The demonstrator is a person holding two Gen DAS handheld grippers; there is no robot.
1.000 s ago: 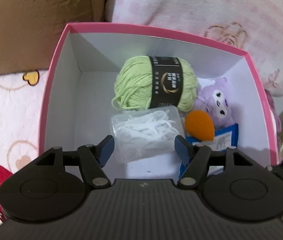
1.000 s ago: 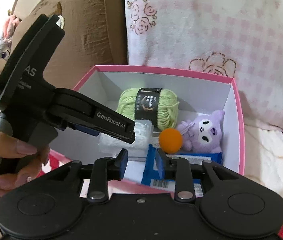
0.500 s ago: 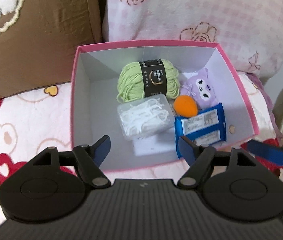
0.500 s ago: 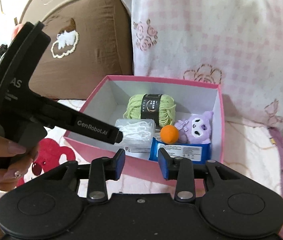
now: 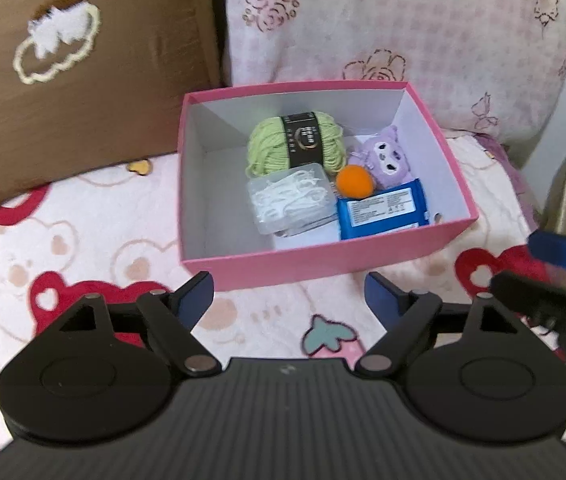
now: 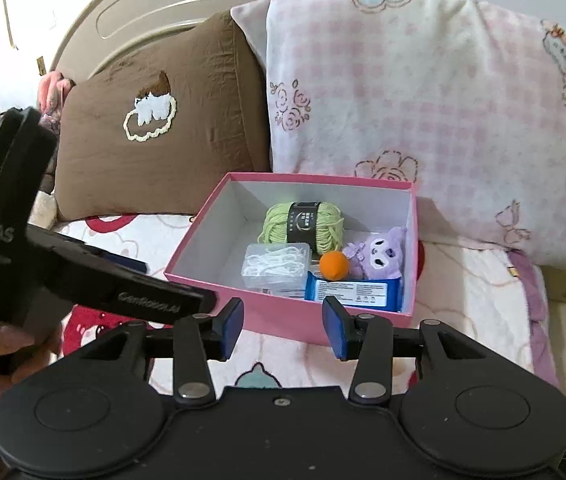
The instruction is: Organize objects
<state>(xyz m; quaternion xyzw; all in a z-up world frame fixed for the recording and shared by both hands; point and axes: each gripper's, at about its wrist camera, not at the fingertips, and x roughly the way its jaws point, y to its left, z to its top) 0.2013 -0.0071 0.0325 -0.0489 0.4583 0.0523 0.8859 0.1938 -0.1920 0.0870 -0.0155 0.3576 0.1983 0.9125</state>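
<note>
A pink box (image 5: pixel 323 266) (image 6: pixel 283 318) stands on the bed. In it lie a green yarn ball (image 5: pixel 295 142) (image 6: pixel 303 222), a clear case of white floss picks (image 5: pixel 293 202) (image 6: pixel 275 266), an orange ball (image 5: pixel 354 179) (image 6: pixel 334 265), a purple plush (image 5: pixel 387 156) (image 6: pixel 379 250) and a blue wipes pack (image 5: pixel 383 214) (image 6: pixel 353 290). My left gripper (image 5: pixel 289 298) is open and empty, held back in front of the box. My right gripper (image 6: pixel 281 326) is open and empty, also in front of the box. The left gripper's body (image 6: pixel 83 276) shows at the left of the right wrist view.
A brown pillow (image 5: pixel 75 80) (image 6: pixel 163 136) and a pink checked pillow (image 5: pixel 403 28) (image 6: pixel 423 100) lean behind the box. The bed cover (image 5: pixel 83 240) has bears and strawberries. A headboard (image 6: pixel 143 4) stands behind. The bed's right edge (image 6: pixel 555 296) is near.
Both grippers have pulled back and up from the box, which now looks smaller and farther. The floss case stays in the box. The right gripper's jaws have opened wider.
</note>
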